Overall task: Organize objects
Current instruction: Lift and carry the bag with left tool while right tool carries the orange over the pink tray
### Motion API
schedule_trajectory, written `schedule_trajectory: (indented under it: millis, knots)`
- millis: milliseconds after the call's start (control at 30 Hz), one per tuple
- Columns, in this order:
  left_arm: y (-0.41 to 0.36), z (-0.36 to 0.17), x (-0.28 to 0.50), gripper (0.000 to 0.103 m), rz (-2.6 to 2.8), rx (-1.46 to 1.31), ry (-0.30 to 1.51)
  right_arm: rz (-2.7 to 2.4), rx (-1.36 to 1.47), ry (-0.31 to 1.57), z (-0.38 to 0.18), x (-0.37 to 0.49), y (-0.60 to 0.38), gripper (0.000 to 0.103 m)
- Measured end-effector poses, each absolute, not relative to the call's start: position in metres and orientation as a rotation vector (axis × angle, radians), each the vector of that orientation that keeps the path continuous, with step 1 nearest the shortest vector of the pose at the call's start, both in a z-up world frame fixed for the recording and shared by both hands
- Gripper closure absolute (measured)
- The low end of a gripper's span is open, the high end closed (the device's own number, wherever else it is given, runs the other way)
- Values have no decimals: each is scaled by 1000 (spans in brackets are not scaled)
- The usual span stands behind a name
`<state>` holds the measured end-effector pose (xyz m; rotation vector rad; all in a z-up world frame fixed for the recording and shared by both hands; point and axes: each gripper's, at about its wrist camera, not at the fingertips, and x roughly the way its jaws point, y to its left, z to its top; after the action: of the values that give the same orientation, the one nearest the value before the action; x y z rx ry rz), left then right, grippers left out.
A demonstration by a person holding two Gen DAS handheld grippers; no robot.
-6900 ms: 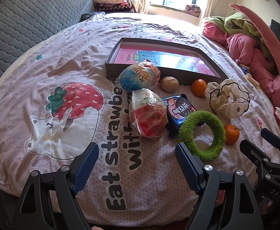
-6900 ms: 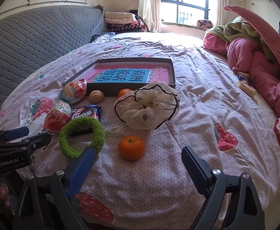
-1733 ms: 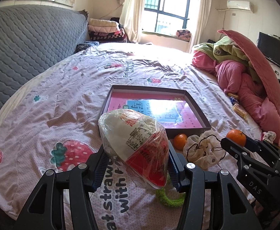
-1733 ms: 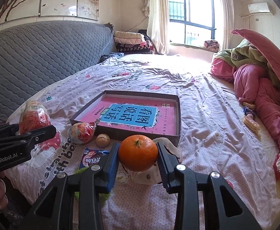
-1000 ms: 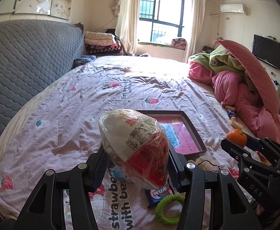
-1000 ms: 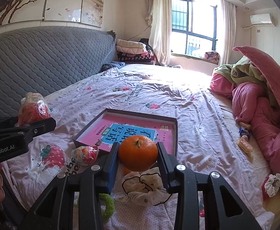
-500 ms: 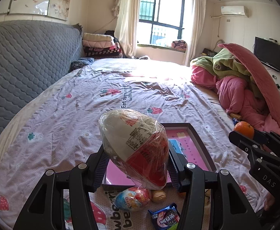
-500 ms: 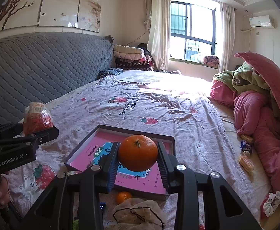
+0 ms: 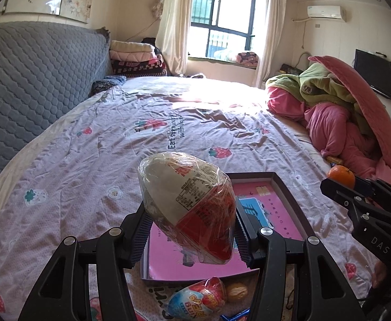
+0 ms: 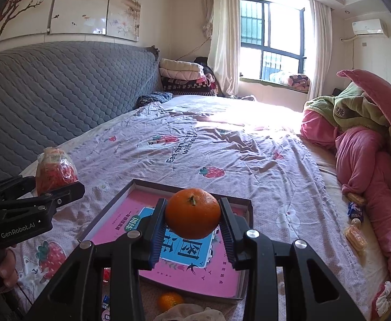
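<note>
My left gripper (image 9: 188, 230) is shut on a large plastic-wrapped egg (image 9: 187, 206), white above and red below, held in the air over the near left part of the shallow box (image 9: 283, 187) with the pink printed floor. My right gripper (image 10: 192, 219) is shut on an orange (image 10: 192, 216) and hangs over the same box (image 10: 246, 206). From the right wrist view the left gripper's body (image 10: 21, 214) shows at the left with the egg (image 10: 54, 171). The orange (image 9: 341, 175) peeks out at the right of the left wrist view.
Below the box's near wall lie a blue-and-red wrapped egg (image 9: 195, 299), a walnut (image 9: 236, 291), a second orange (image 10: 170, 301) and a cream scrunchie (image 10: 192, 313). Pink and green bedding (image 10: 369, 139) is piled at the right. A grey quilted headboard (image 10: 61, 93) lines the left.
Both grippers have moved forward over the bed with their loads; the box has slid nearer and lower in both views, and the loose items now sit at the bottom edge.
</note>
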<state>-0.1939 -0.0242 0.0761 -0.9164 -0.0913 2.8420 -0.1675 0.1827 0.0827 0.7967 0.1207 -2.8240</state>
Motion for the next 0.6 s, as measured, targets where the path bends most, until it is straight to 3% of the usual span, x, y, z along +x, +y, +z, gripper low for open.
schedule_trajectory:
  millis: [600]
  knots:
    - [-16, 14, -230, 46, 2814, -1005, -40, -2792, 996, 102, 17, -196, 202, 65]
